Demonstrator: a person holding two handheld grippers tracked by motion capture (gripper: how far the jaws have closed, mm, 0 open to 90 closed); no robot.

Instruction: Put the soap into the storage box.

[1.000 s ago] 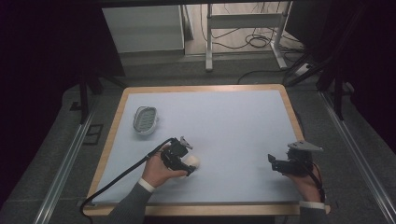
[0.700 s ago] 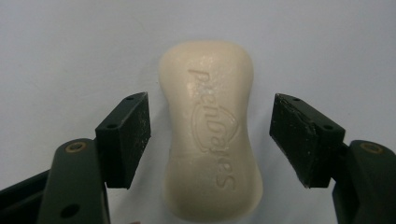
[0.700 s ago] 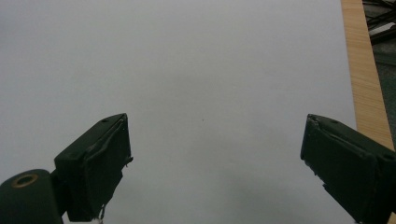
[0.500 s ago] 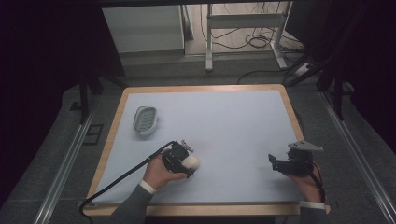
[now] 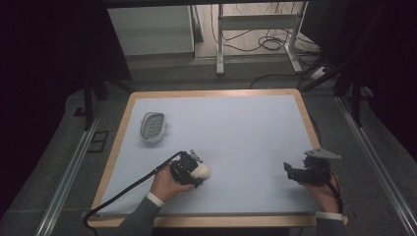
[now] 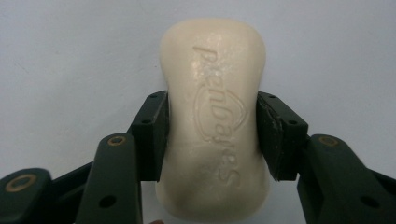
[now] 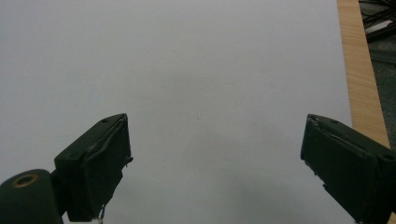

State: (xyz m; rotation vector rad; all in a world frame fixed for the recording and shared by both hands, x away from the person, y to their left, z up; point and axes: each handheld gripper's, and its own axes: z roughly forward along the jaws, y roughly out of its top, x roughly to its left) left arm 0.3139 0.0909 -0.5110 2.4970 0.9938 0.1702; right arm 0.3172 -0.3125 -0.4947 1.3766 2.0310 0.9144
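Observation:
A cream bar of soap [image 6: 214,121] with embossed lettering sits between the two black jaws of my left gripper [image 6: 212,135], which press on its long sides. From above, the soap [image 5: 200,171] pokes out of the left gripper [image 5: 193,169] near the table's front left. A grey oval soap dish [image 5: 153,126] with a ribbed inside rests farther back on the left, apart from the gripper. My right gripper [image 5: 291,172] is low at the front right, with its jaws [image 7: 215,158] wide apart over bare table.
The table has a pale blue top [image 5: 236,132] and a wooden rim [image 5: 305,113], whose right edge [image 7: 362,79] runs close beside my right gripper. A cable [image 5: 128,189] trails from the left gripper over the front edge. Metal frames and cables lie on the floor beyond.
The left gripper with the soap has shifted slightly to the right and toward the front. The right gripper has stayed in place.

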